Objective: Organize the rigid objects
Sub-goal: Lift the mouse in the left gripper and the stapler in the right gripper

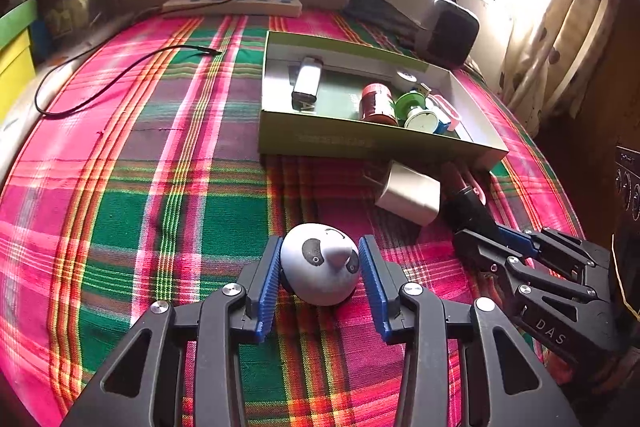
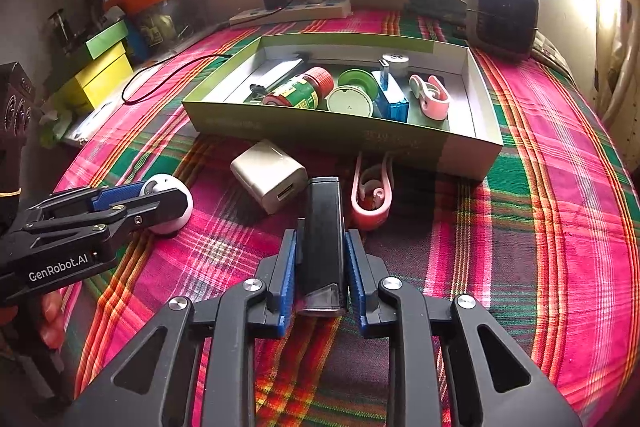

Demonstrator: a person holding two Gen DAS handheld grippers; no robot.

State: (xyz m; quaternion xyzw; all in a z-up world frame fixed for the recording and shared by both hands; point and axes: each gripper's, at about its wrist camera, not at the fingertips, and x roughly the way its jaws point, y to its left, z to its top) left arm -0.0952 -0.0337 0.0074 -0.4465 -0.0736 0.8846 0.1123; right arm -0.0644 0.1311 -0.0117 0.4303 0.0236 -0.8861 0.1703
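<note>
Lying farthest left on the plaid cloth [image 1: 120, 155], a loose black cable [image 1: 100, 87] curls toward the stacked yellow and green boxes [image 2: 102, 65] at the edge. Next comes the left gripper [image 1: 320, 267], its blue pads [image 1: 270, 279] set on either side of a white egg-shaped panda toy [image 1: 320, 269] that rests on the cloth; the left pad looks to be touching the toy, while a thin gap shows at the right pad, so I cannot tell whether the tongs are truly clamped or only closing around it. In the right wrist view the same toy [image 2: 168, 205] sits half hidden behind that gripper's fingers.

Just right of the toy, a beige USB charger block [image 2: 270, 175] lies on the cloth near the front wall of the green cardboard tray [image 2: 312, 131]. Inside the tray, from left to right, are a silver flat device [image 2: 276, 71], a red-capped jar [image 2: 300, 89] on its side, two green round lids [image 2: 352, 91], a blue box [image 2: 394, 99] and a pink clip [image 2: 430, 97].

Right of the charger, the right gripper [image 2: 322, 259] has its pads pressed against both sides of a long black bar-shaped gadget [image 2: 322, 227], which points toward the tray and lies low over the cloth. Beside its far end, a second pink clip [image 2: 372, 195] rests in front of the tray wall. Farther right at the back stands a dark speaker-like box [image 2: 502, 15] under the window.
</note>
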